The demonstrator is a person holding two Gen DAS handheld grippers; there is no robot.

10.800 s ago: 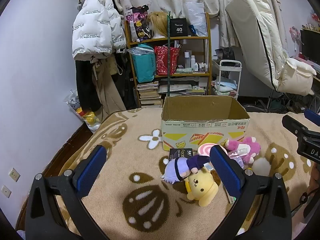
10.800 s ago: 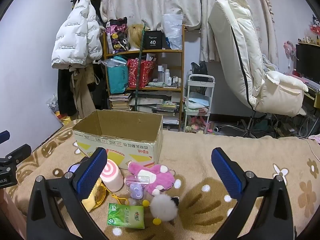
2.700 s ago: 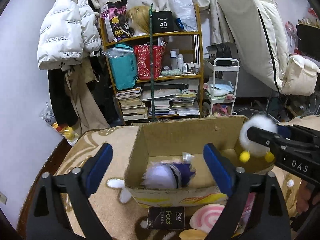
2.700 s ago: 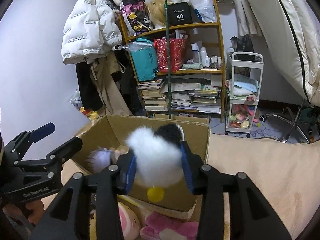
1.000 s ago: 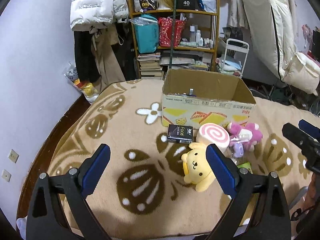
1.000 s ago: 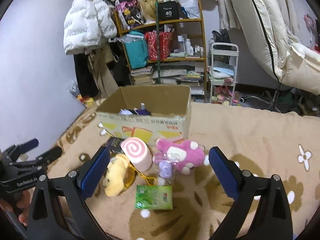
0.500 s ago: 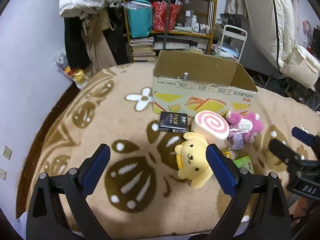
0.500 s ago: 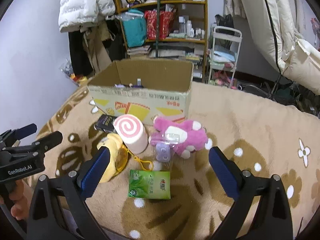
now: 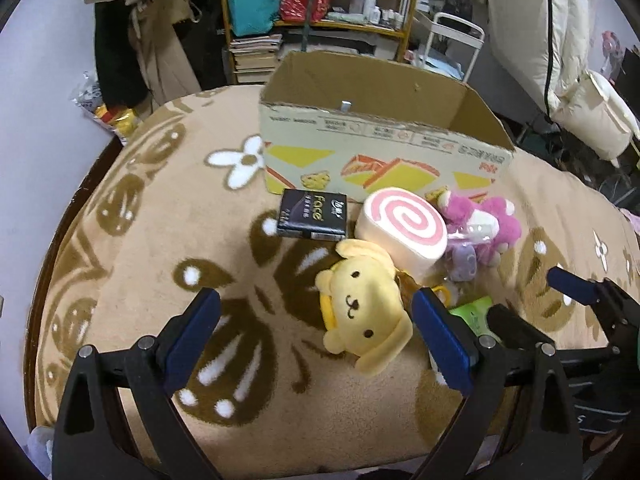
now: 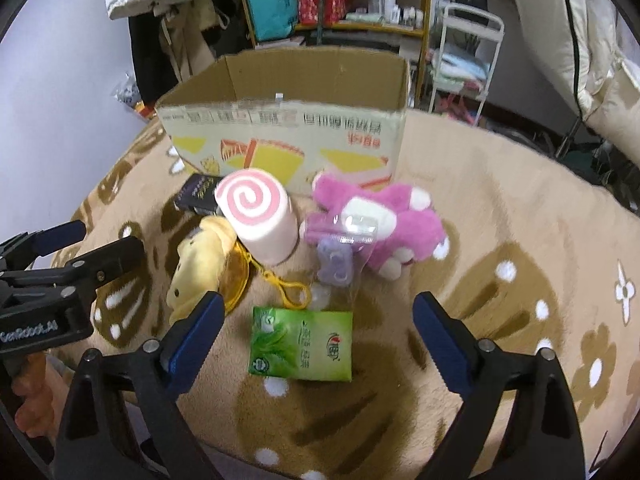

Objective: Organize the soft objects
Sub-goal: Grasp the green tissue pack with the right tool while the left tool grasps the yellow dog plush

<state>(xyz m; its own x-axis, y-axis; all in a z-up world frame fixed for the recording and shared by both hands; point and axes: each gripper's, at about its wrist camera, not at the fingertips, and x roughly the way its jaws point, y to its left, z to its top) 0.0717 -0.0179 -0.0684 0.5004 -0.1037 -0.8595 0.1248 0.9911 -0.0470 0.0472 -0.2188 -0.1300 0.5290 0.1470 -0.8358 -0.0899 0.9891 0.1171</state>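
A yellow dog plush (image 9: 364,308) lies face up on the tan blanket, between the fingers of my open left gripper (image 9: 316,320) and nearer the right finger. Behind it lie a pink swirl roll cushion (image 9: 400,224), a magenta plush (image 9: 484,220) and a small purple bear in a clear bag (image 9: 462,258). My right gripper (image 10: 318,320) hovers over a green tissue pack (image 10: 302,344). Its jaws are closing, and the pads stand clear of the pack. The cardboard box (image 10: 288,140) stands open behind the toys.
A black tissue pack (image 9: 312,214) lies against the box front. The blanket's front edge drops off just below both grippers. Beyond the bed are a bookshelf (image 9: 320,20), a white cart (image 10: 464,52) and a cream chair (image 9: 560,52).
Both grippers have sunk and tipped down toward the toys, which now fill more of each view. The toys themselves have not moved.
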